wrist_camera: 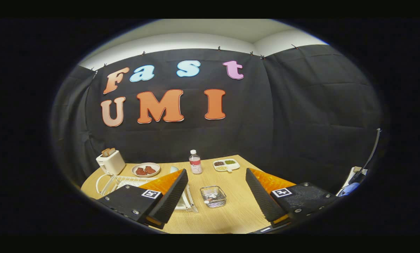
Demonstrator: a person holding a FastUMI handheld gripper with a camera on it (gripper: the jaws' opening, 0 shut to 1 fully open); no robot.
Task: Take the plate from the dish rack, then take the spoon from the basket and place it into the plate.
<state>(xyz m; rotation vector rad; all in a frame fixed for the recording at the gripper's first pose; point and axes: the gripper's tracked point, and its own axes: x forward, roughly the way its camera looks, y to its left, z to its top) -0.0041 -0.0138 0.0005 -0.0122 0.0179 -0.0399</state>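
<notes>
My gripper (217, 196) hangs above the wooden table (238, 211), open, with nothing between its fingers. A small wire basket (213, 196) sits on the table in the gap between the fingers, with what looks like a spoon (210, 200) inside it. The white dish rack (125, 182) stands behind and partly under the left finger (168, 198). A pale plate edge (174, 169) peeks up from the rack just above that finger; most of the plate is hidden.
At the table's far edge stand a white toaster (110, 162), a plate with red pieces (145, 169), a water bottle (195, 162) and a divided white dish (226, 164). A cable and a blue object (348, 188) are off the table beyond the right finger.
</notes>
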